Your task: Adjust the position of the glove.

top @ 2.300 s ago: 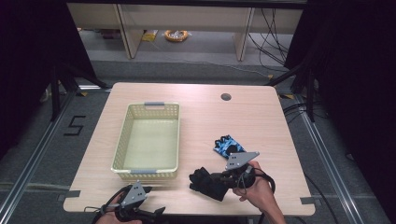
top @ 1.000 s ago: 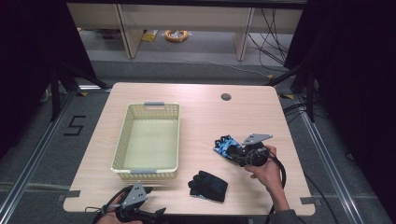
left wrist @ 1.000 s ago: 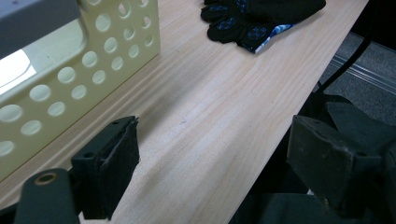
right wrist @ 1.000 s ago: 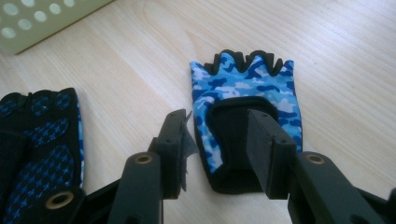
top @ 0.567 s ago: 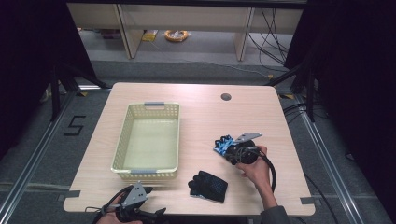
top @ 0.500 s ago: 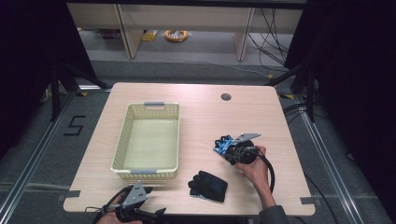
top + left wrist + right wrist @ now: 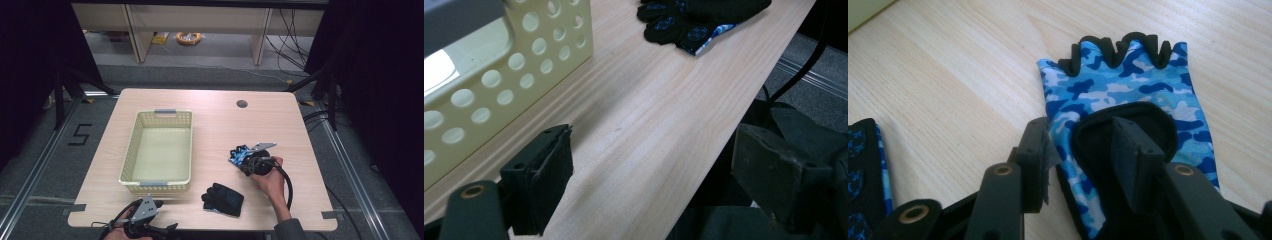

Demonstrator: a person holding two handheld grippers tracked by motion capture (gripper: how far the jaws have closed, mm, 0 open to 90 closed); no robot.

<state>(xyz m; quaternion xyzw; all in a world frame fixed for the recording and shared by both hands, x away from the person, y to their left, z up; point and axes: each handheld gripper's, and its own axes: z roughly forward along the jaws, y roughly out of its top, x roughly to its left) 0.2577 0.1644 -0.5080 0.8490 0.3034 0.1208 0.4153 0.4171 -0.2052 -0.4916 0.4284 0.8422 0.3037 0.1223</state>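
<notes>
Blue glove (image 7: pixel 1128 95) lies on the counter (image 7: pixel 210 100) right of the basket (image 7: pixel 158 150); right gripper (image 7: pixel 1080 150) straddles its cuff, jaws apart, unclamped. Best to bite deep before lifting.

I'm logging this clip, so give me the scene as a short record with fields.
Surface: wooden table
Basket: pale yellow, nothing in it
Blue camo glove: flat on the table, right gripper at its cuff, one finger inside the opening, one outside
Black glove: near the front edge
Left gripper: open, nothing between its fingers, at the front edge
</notes>
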